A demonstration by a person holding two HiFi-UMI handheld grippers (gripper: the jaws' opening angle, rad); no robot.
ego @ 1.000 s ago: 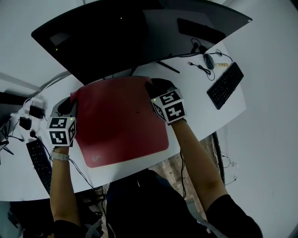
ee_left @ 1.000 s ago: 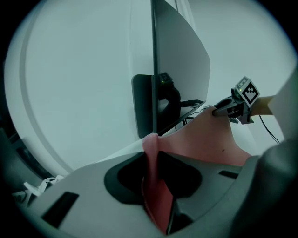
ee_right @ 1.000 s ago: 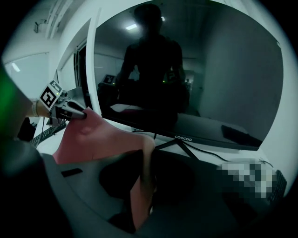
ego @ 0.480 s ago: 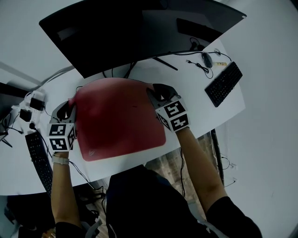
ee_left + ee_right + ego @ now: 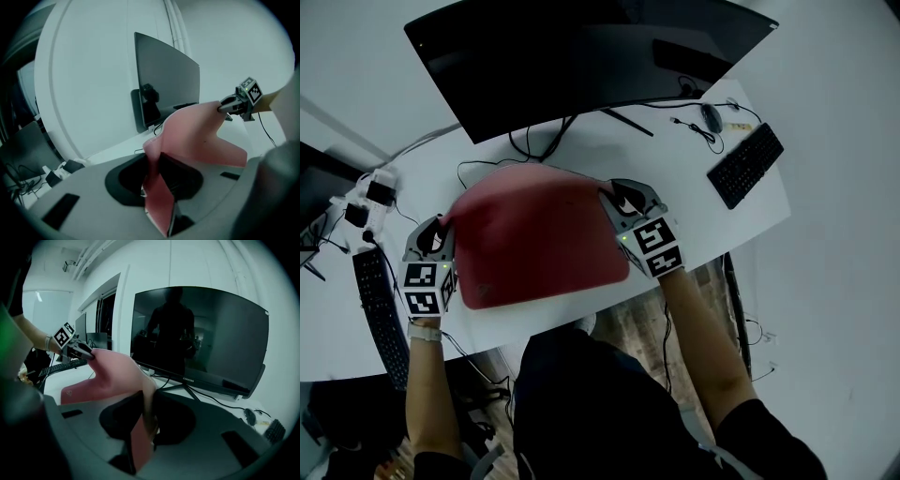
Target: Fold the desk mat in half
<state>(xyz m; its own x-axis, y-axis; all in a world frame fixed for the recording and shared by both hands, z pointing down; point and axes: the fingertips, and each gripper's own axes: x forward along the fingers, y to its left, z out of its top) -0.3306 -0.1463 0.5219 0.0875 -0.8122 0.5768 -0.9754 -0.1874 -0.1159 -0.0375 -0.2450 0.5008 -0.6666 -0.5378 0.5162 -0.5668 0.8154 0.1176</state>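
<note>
in gripper views only, jaws clamp the desk mat (image 5: pixel 197 136).

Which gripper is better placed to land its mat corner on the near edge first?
Left, narrowly. Both the left gripper and right gripper are shut on lifted far corners of the desk mat; the left's corner looks slightly closer to the near edge. Best moved together.

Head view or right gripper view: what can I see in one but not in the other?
Only the head view shows the right gripper from above, and the person's right arm. Only the right gripper view shows the red desk mat pinched between that gripper's own jaws. Both show the mat's lifted far edge, the left gripper holding its other corner, and the black monitor.
</note>
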